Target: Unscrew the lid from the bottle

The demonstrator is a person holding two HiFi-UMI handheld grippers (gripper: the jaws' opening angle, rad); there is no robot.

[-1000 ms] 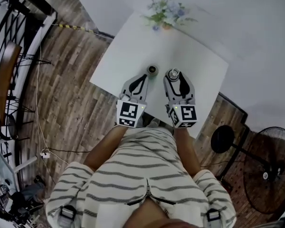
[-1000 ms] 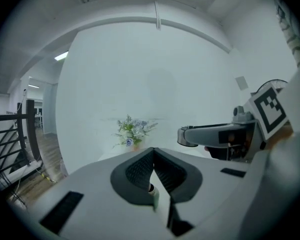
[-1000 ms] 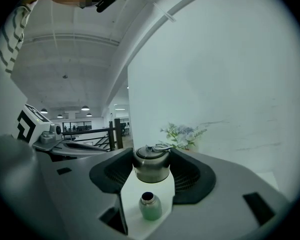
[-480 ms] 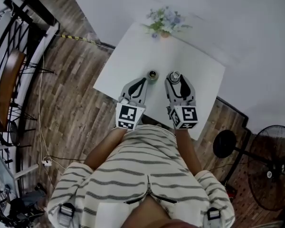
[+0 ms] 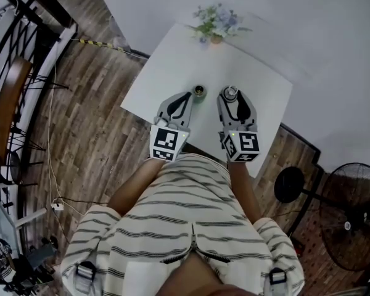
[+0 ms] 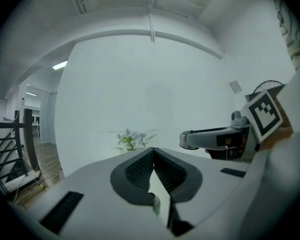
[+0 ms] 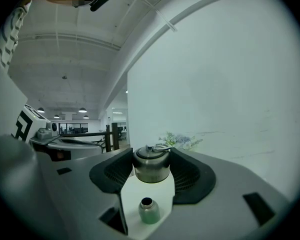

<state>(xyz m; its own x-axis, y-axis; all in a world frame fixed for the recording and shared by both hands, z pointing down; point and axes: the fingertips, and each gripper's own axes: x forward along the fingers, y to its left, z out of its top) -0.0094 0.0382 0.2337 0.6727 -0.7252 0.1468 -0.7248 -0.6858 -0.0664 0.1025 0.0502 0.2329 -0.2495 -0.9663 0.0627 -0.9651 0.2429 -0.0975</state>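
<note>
The metal lid (image 7: 151, 167) is clamped between the jaws of the right gripper (image 7: 151, 159), while the left gripper (image 6: 153, 153) is closed on nothing. The bottle (image 7: 146, 210), uncapped, is shown below the lid in the right gripper view. In the head view it is seen upright on the white table (image 5: 172, 60), just beside the left gripper's tip.

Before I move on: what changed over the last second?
Barely anything. The right gripper keeps the round steel lid clamped, clear of the small greenish metal bottle. The left gripper stays shut and empty. Both seem slightly higher. Nothing grabbed or released; the open bottle stands on the white table as before.
</note>
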